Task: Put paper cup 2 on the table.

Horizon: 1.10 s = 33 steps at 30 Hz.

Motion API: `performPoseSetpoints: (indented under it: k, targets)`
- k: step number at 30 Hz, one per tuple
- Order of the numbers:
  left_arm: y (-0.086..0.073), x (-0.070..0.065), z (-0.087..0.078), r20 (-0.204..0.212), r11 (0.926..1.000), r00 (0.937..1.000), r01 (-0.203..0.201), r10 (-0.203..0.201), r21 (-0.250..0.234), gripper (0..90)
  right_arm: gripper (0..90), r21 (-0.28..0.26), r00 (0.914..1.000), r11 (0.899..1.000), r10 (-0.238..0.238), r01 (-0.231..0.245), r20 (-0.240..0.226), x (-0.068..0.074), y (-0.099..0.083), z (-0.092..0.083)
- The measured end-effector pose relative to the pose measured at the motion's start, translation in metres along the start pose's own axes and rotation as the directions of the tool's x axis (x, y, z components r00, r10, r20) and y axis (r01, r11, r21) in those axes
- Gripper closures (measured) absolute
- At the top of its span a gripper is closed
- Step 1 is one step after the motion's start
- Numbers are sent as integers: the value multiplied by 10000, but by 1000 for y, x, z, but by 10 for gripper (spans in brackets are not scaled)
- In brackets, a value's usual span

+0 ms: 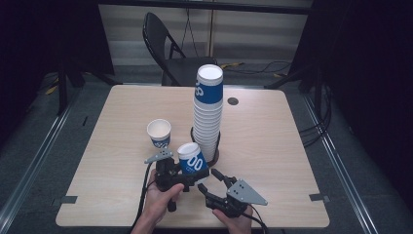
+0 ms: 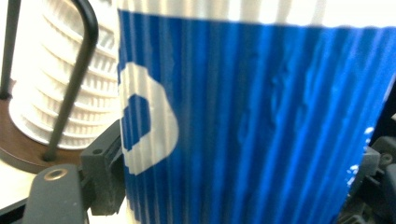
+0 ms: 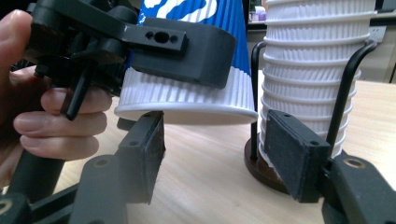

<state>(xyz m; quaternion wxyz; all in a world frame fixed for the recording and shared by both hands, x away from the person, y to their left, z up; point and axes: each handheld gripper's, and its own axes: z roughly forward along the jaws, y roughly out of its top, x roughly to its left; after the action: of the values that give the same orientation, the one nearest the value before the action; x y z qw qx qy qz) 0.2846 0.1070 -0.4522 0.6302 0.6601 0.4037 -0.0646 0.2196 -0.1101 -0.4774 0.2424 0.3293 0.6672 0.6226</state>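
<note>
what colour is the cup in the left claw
The cup is blue with white lettering and a white ribbed band at its rim; the left gripper view shows it best.

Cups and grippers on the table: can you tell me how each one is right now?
Held cup: upside down, tilted, lifted off the table, clamped in the left gripper.
Lone cup: upright on the table, open end up.
Cup stack: tall, upside down, standing in a black wire holder.
Right gripper: jaws apart, nothing between them, just under the held cup's rim.
</note>
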Motion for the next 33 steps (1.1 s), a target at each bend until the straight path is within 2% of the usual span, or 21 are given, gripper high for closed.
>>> performPoseSetpoints:
  k: [5,13,15,19,21,24,27,30,33]
  targets:
    - [-1,2,0,309,9968,9964,796,-794,-48,185,401,-385,9997,9990,-201,207,157,1,0,1]
    - [-6,3,-1,548,9911,9897,1308,-1319,239,185,461,-874,9981,9945,-558,579,258,3,-2,5]
    - [-7,1,0,790,9870,9839,1587,-1603,257,185,474,-874,9985,9948,-500,518,228,3,-2,6]
    - [-11,-4,1,943,9839,9795,1763,-1782,286,185,509,-898,9987,9947,-502,510,107,3,-2,11]
    - [-13,-6,1,1065,9849,9794,1688,-1719,376,185,533,-1000,9987,9937,-501,511,132,3,-1,13]
    - [-14,-9,4,1152,9825,9758,1828,-1856,347,184,567,-1116,9984,9923,-528,544,177,1,0,16]
    - [-15,-11,5,1217,9827,9753,1806,-1844,413,184,594,-1259,9981,9903,-549,580,281,1,1,16]
    - [-14,-11,6,1414,9819,9717,1850,-1890,410,183,625,-1427,9981,9882,-519,561,332,0,1,15]
    - [-15,-12,7,1676,9817,9677,1804,-1883,616,182,642,-1474,9980,9875,-520,566,349,-1,1,15]
